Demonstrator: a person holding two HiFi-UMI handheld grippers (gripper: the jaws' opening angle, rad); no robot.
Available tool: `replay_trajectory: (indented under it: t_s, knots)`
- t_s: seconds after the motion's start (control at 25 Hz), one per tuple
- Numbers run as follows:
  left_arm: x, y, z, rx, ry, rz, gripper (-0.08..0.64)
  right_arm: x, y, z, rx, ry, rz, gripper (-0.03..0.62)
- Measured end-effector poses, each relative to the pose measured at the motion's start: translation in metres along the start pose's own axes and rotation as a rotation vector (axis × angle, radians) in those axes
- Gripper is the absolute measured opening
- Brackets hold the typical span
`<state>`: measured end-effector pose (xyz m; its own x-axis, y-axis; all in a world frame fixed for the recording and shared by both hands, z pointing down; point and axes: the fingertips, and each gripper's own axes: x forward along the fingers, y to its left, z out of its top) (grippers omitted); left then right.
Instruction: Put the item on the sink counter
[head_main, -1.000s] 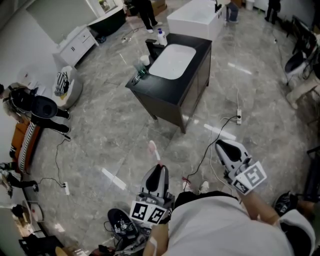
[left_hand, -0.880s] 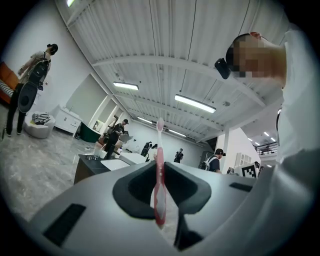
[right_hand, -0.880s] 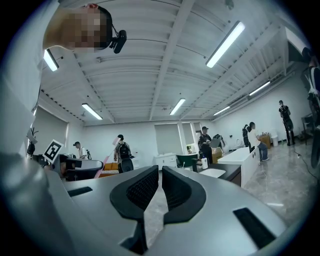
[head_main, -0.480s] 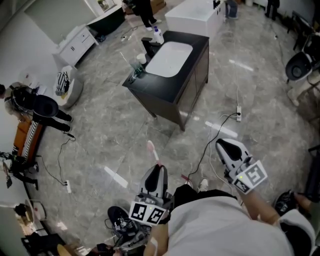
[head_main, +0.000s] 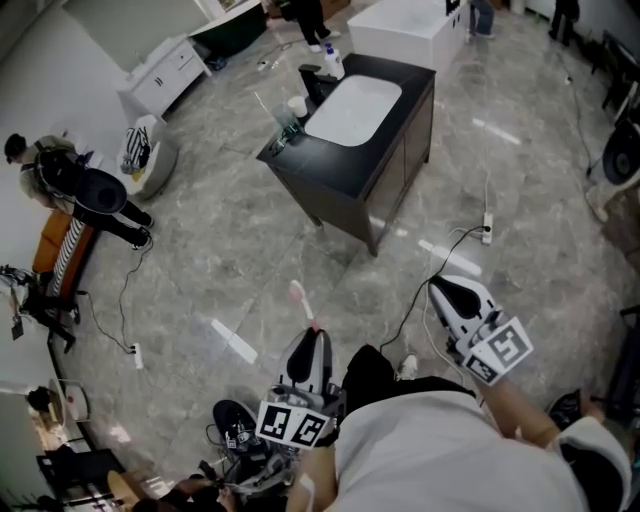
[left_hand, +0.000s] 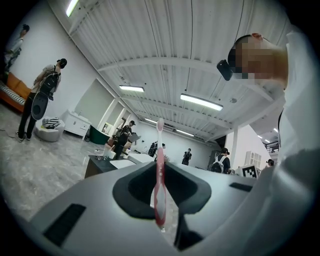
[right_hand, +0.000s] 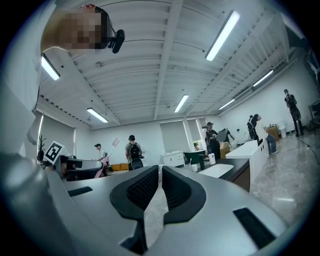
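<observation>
Clearly the carry step: the left gripper (head_main: 312, 338) pinches a slim pink plastic toothbrush (left_hand: 159, 170) upright in its jaws, well apart from the black worktop (head_main: 335, 170) with its smooth white rounded basin (head_main: 352, 110). The right gripper (head_main: 447, 292) has its jaws together, empty. Next, I judge: approach, then lay it on bare worktop.

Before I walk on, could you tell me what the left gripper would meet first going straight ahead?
Probably the black sink cabinet, met tip-first by the pink toothbrush clamped in the left gripper; nothing stands in between, though depth and aim are hard to judge.
</observation>
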<state>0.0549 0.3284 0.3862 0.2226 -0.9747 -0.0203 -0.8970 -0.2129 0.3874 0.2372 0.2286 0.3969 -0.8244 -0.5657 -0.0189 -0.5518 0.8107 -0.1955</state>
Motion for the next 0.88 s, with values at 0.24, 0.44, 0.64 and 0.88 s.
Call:
replay_trajectory:
  t_s: [0.24, 0.44, 0.64, 0.88]
  knots:
    - [0.004, 0.003, 0.004, 0.001, -0.012, 0.014, 0.049, 0.012, 0.000, 0.003, -0.013, 0.013, 0.028, 0.049]
    - [0.011, 0.003, 0.006, 0.001, -0.021, 0.002, 0.049, 0.016, -0.005, 0.005, -0.021, 0.020, 0.026, 0.049]
    - [0.021, 0.009, 0.003, -0.019, -0.021, -0.023, 0.049, 0.019, -0.013, 0.009, -0.044, 0.020, 0.001, 0.049]
    - [0.042, 0.019, 0.007, -0.025, -0.026, -0.060, 0.049, 0.026, -0.023, 0.013, -0.063, 0.022, -0.040, 0.049]
